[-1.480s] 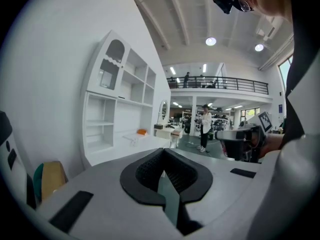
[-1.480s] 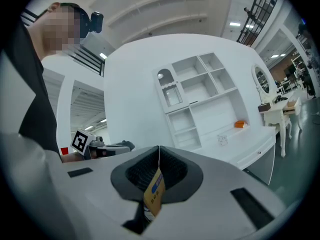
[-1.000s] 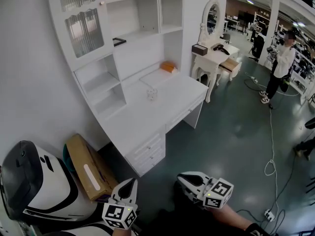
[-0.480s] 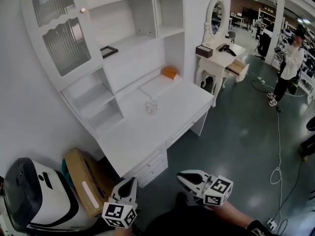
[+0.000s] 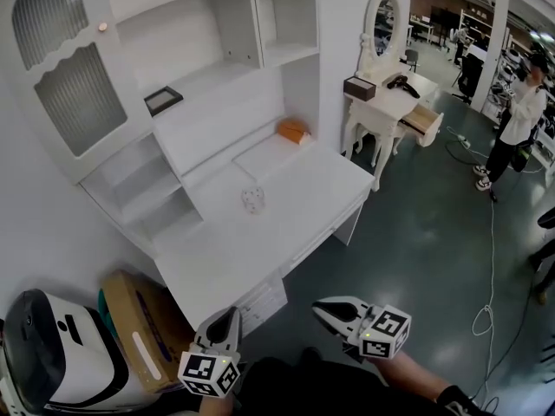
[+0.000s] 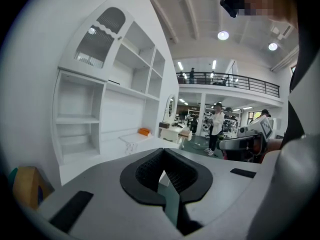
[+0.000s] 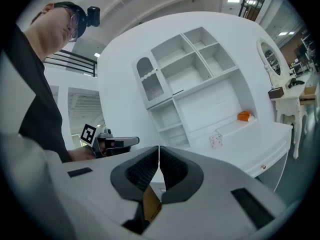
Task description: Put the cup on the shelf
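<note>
A clear cup with small dots stands upright near the middle of the white desk, below the white shelf unit. Both grippers are held low and well short of the desk's near edge. My left gripper is shut with nothing in it. The right gripper is also shut and empty. From the left gripper view the cup appears far off beyond the closed jaws. In the right gripper view the cup stands on the desk to the right of the jaws, and the left gripper shows at left.
An orange object lies at the desk's back, and a black frame sits on a shelf. A vanity table with an open drawer stands to the right. A person stands far right. A cardboard box and white machine are at left.
The desk and shelf unit have come nearer and now sit lower in the head view. Both grippers have travelled toward the desk, still shut and empty.
</note>
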`<action>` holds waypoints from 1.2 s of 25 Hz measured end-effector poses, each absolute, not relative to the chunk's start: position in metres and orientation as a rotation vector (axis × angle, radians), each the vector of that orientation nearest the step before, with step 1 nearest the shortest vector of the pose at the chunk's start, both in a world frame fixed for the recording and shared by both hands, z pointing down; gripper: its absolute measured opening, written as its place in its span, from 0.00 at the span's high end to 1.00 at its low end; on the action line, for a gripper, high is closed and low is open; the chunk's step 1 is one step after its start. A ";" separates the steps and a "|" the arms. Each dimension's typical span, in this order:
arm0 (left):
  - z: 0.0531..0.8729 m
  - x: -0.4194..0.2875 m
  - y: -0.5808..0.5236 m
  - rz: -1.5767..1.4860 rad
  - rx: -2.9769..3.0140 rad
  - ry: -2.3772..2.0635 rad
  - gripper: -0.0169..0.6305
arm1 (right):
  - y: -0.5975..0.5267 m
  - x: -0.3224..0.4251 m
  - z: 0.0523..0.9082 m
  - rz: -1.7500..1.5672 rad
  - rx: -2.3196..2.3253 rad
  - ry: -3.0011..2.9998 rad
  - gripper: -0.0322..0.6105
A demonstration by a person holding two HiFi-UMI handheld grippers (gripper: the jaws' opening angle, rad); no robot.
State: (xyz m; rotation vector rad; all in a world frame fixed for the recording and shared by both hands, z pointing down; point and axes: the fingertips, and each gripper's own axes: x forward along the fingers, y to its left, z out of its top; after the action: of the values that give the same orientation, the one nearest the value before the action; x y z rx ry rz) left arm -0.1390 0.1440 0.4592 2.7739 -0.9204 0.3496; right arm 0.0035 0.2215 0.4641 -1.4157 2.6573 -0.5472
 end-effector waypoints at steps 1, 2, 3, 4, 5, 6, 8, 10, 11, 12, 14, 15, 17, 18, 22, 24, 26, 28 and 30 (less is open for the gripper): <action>0.462 -0.136 0.140 0.353 2.764 -0.921 0.95 | 0.218 0.008 0.465 -0.555 -1.416 2.654 0.92; 0.464 -0.133 0.136 0.357 2.757 -0.921 0.95 | 0.215 0.012 0.467 -0.562 -1.416 2.651 0.92; 0.466 -0.130 0.131 0.360 2.753 -0.923 0.95 | 0.210 0.016 0.468 -0.570 -1.416 2.650 0.92; 0.467 -0.127 0.126 0.362 2.750 -0.927 0.95 | 0.204 0.019 0.470 -0.580 -1.416 2.651 0.92; 0.468 -0.126 0.119 0.361 2.746 -0.931 0.95 | 0.198 0.022 0.472 -0.591 -1.415 2.654 0.92; 0.468 -0.124 0.113 0.359 2.741 -0.937 0.95 | 0.191 0.023 0.474 -0.601 -1.411 2.657 0.92; 0.470 -0.123 0.099 0.355 2.732 -0.946 0.95 | 0.178 0.023 0.474 -0.608 -1.398 2.667 0.92; 0.472 -0.121 0.084 0.353 2.725 -0.948 0.95 | 0.163 0.023 0.472 -0.606 -1.387 2.680 0.92; 0.473 -0.119 0.076 0.350 2.722 -0.947 0.95 | 0.155 0.024 0.472 -0.607 -1.387 2.683 0.92; 0.474 -0.117 0.067 0.346 2.719 -0.944 0.95 | 0.146 0.026 0.472 -0.611 -1.391 2.684 0.92; 0.474 -0.113 0.050 0.330 2.720 -0.943 0.95 | 0.127 0.030 0.473 -0.625 -1.394 2.682 0.92; 0.472 -0.112 0.040 0.321 2.727 -0.945 0.95 | 0.117 0.030 0.474 -0.630 -1.388 2.685 0.92; 0.469 -0.112 0.021 0.309 2.740 -0.957 0.95 | 0.096 0.028 0.473 -0.627 -1.373 2.706 0.92; 0.468 -0.114 0.011 0.306 2.742 -0.964 0.95 | 0.085 0.026 0.473 -0.621 -1.368 2.719 0.92; 0.473 -0.118 -0.025 0.340 2.758 -0.976 0.95 | 0.042 0.015 0.463 -0.595 -1.346 2.743 0.92; 0.473 -0.118 -0.040 0.344 2.768 -0.963 0.95 | 0.023 0.010 0.463 -0.594 -1.350 2.749 0.92; 0.471 -0.116 -0.051 0.326 2.763 -0.935 0.95 | 0.005 0.009 0.464 -0.615 -1.367 2.745 0.92; 0.468 -0.113 -0.059 0.314 2.761 -0.893 0.95 | -0.010 0.005 0.463 -0.634 -1.374 2.736 0.92; 0.469 -0.111 -0.066 0.335 2.779 -0.859 0.95 | -0.022 0.001 0.462 -0.629 -1.370 2.737 0.92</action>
State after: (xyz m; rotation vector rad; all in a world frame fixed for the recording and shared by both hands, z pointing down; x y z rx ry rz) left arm -0.1115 -0.0658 0.4686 2.7794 -0.8585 0.3346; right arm 0.0012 -0.0222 0.4617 -1.3697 2.7373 -0.6295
